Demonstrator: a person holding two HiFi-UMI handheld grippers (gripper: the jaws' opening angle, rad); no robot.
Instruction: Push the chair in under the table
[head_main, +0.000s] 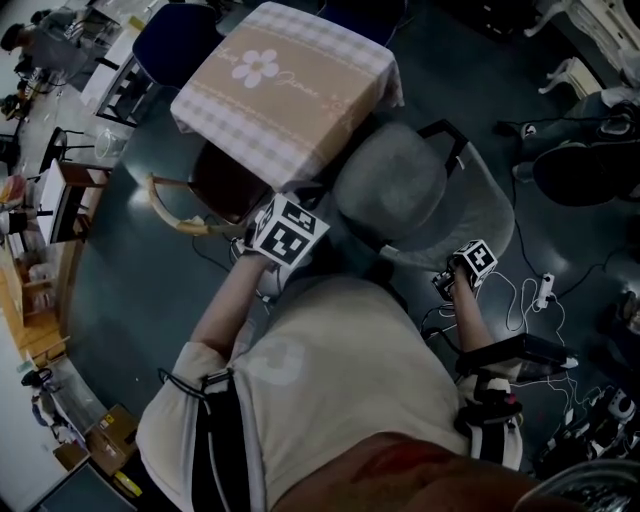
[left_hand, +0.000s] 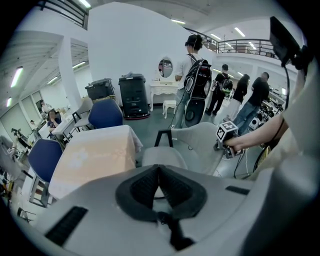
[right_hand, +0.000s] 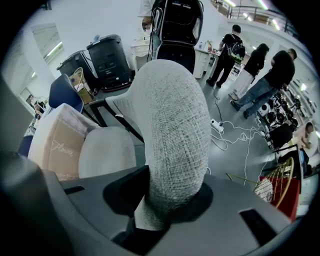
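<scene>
grey woven chair (head_main: 390, 190), beige checked floral tablecloth (head_main: 290, 90), dark blue chair (head_main: 175, 40)

A white power strip (head_main: 545, 290) with loose white cables lies on the dark floor (head_main: 150, 300), right of the right hand-held gripper (head_main: 455, 278). A brown-seated rattan chair (head_main: 222, 182) stands just beside the left hand-held gripper (head_main: 270, 240). A blue padded chair (left_hand: 105, 114) and two black bins (left_hand: 134, 96) stand well beyond it.

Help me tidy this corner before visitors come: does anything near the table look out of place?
The grey chair stands pulled out from the table, turned at an angle to its edge, with the seat not tucked under it. Beside the chair, a power strip and cables trail loose.
</scene>
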